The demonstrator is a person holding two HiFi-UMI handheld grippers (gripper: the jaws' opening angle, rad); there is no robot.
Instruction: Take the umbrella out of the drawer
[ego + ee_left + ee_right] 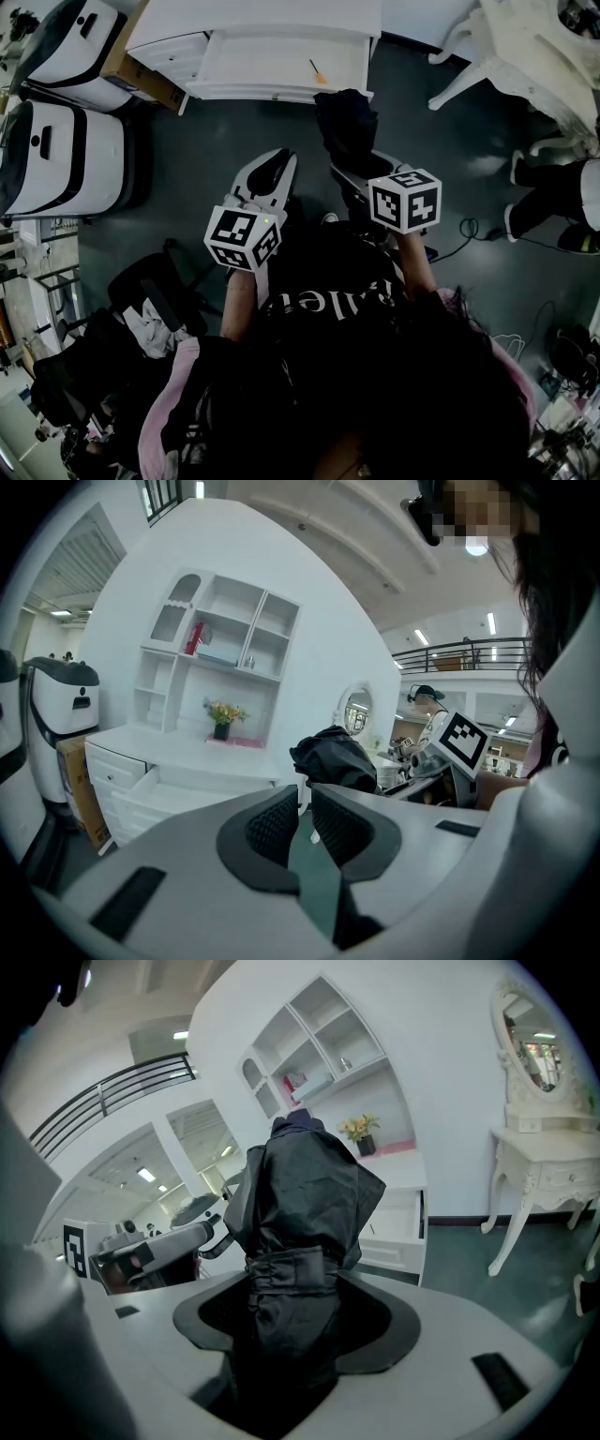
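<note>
Right gripper (298,1288) clamped on folded black umbrella (305,1185) — held clear of the open drawer (272,66); left gripper (302,819) closed, empty.

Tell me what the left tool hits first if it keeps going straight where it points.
Probably the open drawer of the white dresser, which the left tool points at. The umbrella in the right tool sits just right of that line.

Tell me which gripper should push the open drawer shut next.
Probably left. The left gripper holds nothing, its jaws close together, and it points toward the open drawer. The right gripper is clamped on the black umbrella, which is clear of the drawer.
</note>
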